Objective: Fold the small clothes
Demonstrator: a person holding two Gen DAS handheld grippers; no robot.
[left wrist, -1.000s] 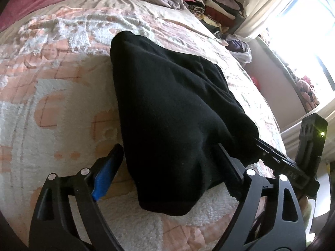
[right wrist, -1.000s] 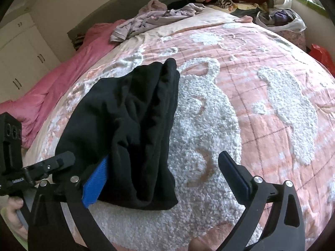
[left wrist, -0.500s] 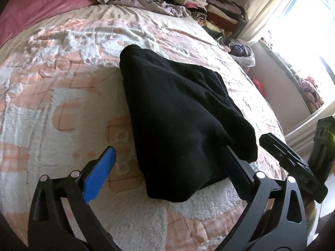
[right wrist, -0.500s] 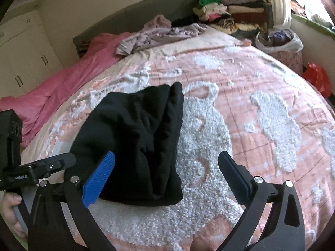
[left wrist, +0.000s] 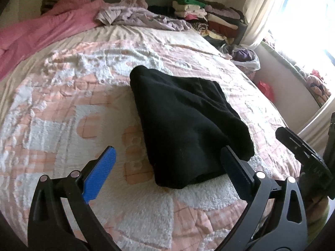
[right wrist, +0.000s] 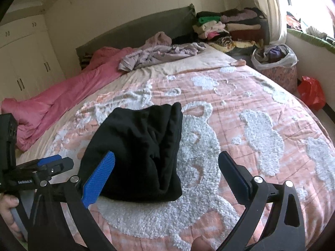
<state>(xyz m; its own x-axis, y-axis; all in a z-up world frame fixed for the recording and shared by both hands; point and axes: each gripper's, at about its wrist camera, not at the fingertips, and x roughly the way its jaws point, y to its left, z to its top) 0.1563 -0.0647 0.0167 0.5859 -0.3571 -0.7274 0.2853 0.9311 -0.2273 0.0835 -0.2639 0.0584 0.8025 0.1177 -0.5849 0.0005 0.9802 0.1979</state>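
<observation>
**Folded black garment released; the loose edges are the weak spot**

The black garment [left wrist: 188, 129] lies as a folded bundle on the pink-and-white bedspread [left wrist: 62, 115], which serves as the landmark here: the garment sits near the middle of the bedspread, well short of the crumpled lilac clothes [left wrist: 142, 16] at its far end. The left gripper [left wrist: 167, 167] stands wide, its jaws having just been opening, with nothing pinched; the garment's near corner lies beyond and partly behind its dark finger. The right gripper [right wrist: 167, 169] is also spread wide and empty, held above the bedspread's near edge with the bundle's near hem showing between its fingers.

Several things could spoil the fold. In the right wrist view the side of the bundle toward the bedspread's white bear pattern shows stacked, slightly uneven layers; a finger passing close could catch a layer and drag it open. The bedspread's looped pile looks grippy, so sliding the bundle across it would likely shear the layers apart rather than move them together. The near hem appears a little bunched, though the dark cloth hides its creases, so I cannot tell whether the fold is truly square. A further fold from a crooked base would come out lopsided.
</observation>
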